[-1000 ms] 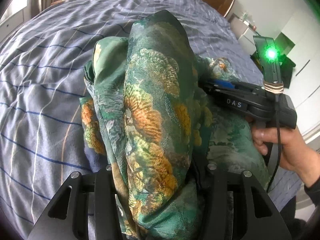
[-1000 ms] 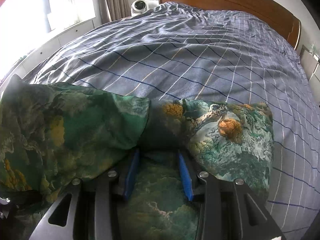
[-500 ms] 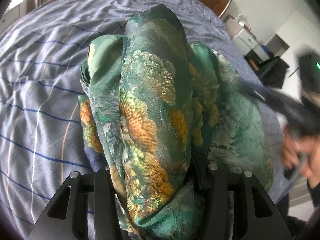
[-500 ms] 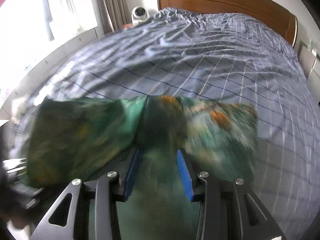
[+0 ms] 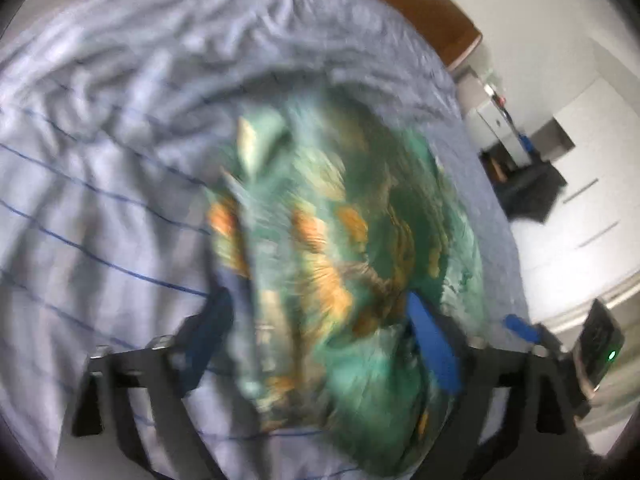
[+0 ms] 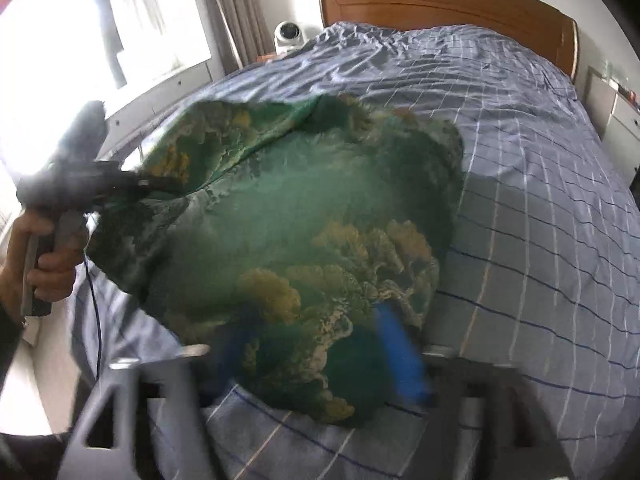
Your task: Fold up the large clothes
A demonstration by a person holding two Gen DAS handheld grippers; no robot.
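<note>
A green garment (image 5: 340,240) printed with orange and yellow flowers lies bunched in a rough fold on the blue checked bed cover (image 5: 100,200). My left gripper (image 5: 320,336) hovers over the garment's near end, jaws opening wide, cloth loose between the blue pads; the picture is blurred. In the right wrist view the garment (image 6: 300,208) spreads wider on the bed (image 6: 540,200). My right gripper (image 6: 320,348) hangs above its near edge, jaws opening, pads off the cloth. The left gripper (image 6: 168,186), in a hand (image 6: 48,256), reaches the cloth's left edge.
A wooden headboard (image 6: 440,0) ends the bed. A white round device (image 6: 290,34) sits by the curtain and bright window (image 6: 100,40). A white nightstand (image 6: 624,116) stands right of the bed. White cabinets (image 5: 580,200) and a dark seat (image 5: 528,188) stand beyond the bed's right side.
Both grippers went from shut on folds of the garment to wide apart, and both drew back and up. The raised fold has sunk onto the bed.
</note>
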